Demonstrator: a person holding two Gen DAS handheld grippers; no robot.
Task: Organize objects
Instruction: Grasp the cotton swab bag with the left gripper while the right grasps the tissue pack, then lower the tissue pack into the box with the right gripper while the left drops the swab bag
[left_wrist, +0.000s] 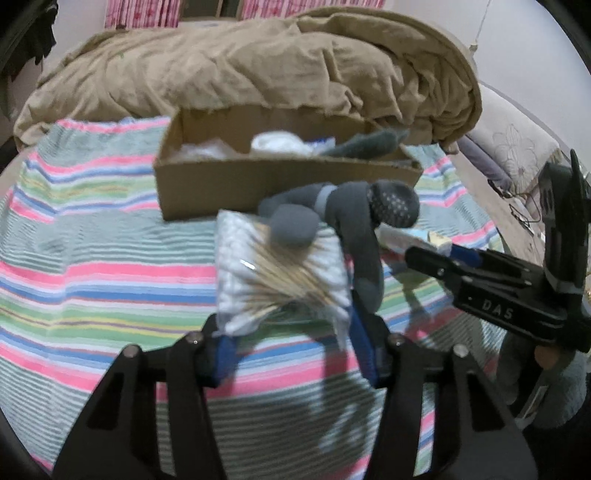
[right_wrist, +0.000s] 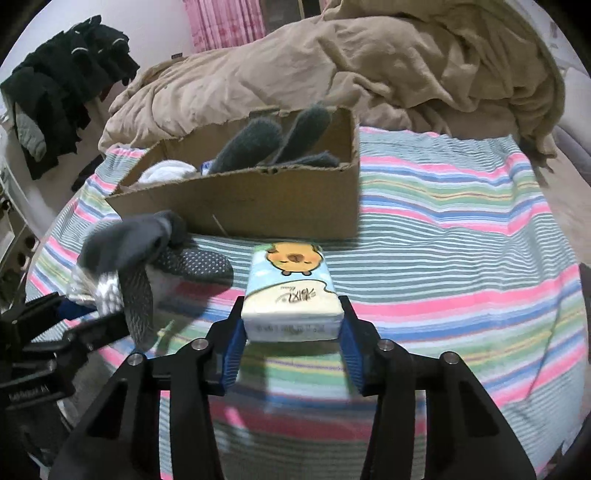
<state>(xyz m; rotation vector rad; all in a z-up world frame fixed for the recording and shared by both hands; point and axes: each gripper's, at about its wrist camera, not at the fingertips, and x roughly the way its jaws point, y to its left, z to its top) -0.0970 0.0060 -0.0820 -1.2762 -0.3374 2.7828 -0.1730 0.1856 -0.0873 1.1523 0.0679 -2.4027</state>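
Observation:
My left gripper (left_wrist: 291, 332) is shut on a clear pack of cotton swabs (left_wrist: 280, 273) and holds it above the striped bed cover. A grey sock (left_wrist: 354, 221) drapes over the pack's far edge. My right gripper (right_wrist: 291, 328) is shut on a tissue pack (right_wrist: 291, 291) printed with a cartoon capybara. An open cardboard box (left_wrist: 258, 177) stands behind, holding white items (left_wrist: 280, 142) and grey socks (right_wrist: 266, 140). The right gripper also shows at the right of the left wrist view (left_wrist: 436, 254). The sock and swabs show at the left of the right wrist view (right_wrist: 125, 251).
A striped cover (left_wrist: 92, 266) lies over the bed. A rumpled tan blanket (left_wrist: 258, 66) is piled behind the box. Dark clothes (right_wrist: 66, 88) hang at the far left. A pale floral cushion (left_wrist: 513, 147) lies to the right.

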